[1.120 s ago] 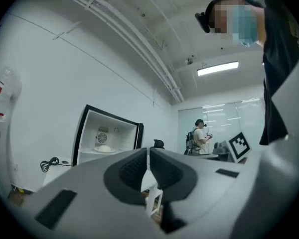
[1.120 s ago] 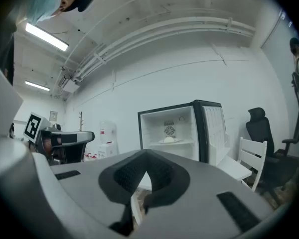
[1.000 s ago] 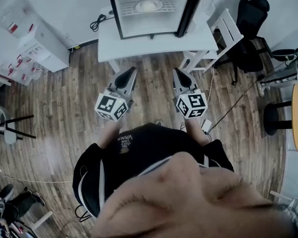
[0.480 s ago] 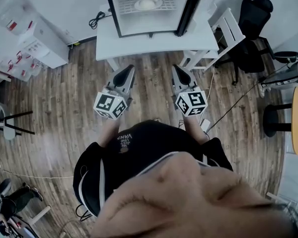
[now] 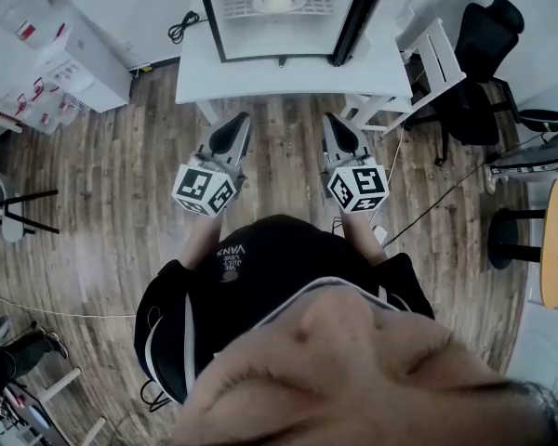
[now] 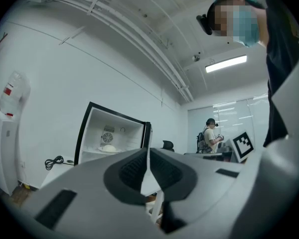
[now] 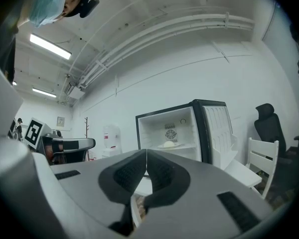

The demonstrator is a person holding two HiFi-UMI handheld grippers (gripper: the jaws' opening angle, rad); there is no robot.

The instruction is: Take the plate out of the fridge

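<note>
**Two grippers shut, empty; plate [image 5: 277, 1] on shelf in open fridge [image 5: 260, 43]**

Head view:
- Fridge stands on a white table [image 5: 288, 86]. Its door [image 5: 358, 17] is swung open on its right side.
- Plate sits inside the fridge on the wire shelf, approx. mid-width. A pale rounded lump lies on it; can't tell what it is.
- L gripper [image 5: 233, 124] and R gripper [image 5: 336, 121] are both over the wood floor [image 5: 121, 203] in front of the fridge. Both are on the near side of the table's front edge, well apart from the plate.
- Both point toward the fridge. L lines up w/ the fridge's left side, R w/ its door side.
- Each gripper has a marker cube at its rear end, farthest from the fridge: L cube [image 5: 205, 190], R cube [image 5: 358, 187].

L gripper view:
- Jaws closed tight, pads meeting along a thin seam, nothing between them.
- Fridge shows beyond the tips, left of the seam.
- Plate is visible on the shelf, below the fan grille [image 6: 107, 137] in the fridge's back wall.

R gripper view:
- Same state: jaws pressed together, nothing held.
- Fridge is beyond the tips, a little right of the seam, w/ the plate on its shelf.

Surroundings, relative to the fridge:
- Black cable [image 5: 181, 28] on the table, just left of the fridge.
- Water dispenser [image 5: 70, 59] on the floor, further left.
- White chair [image 5: 428, 54] just right of the door.
- Black office chair [image 5: 484, 54] beyond the white chair.
- In the L gripper view, a second person [image 6: 209, 136] stands in the background, right of the fridge.
</note>
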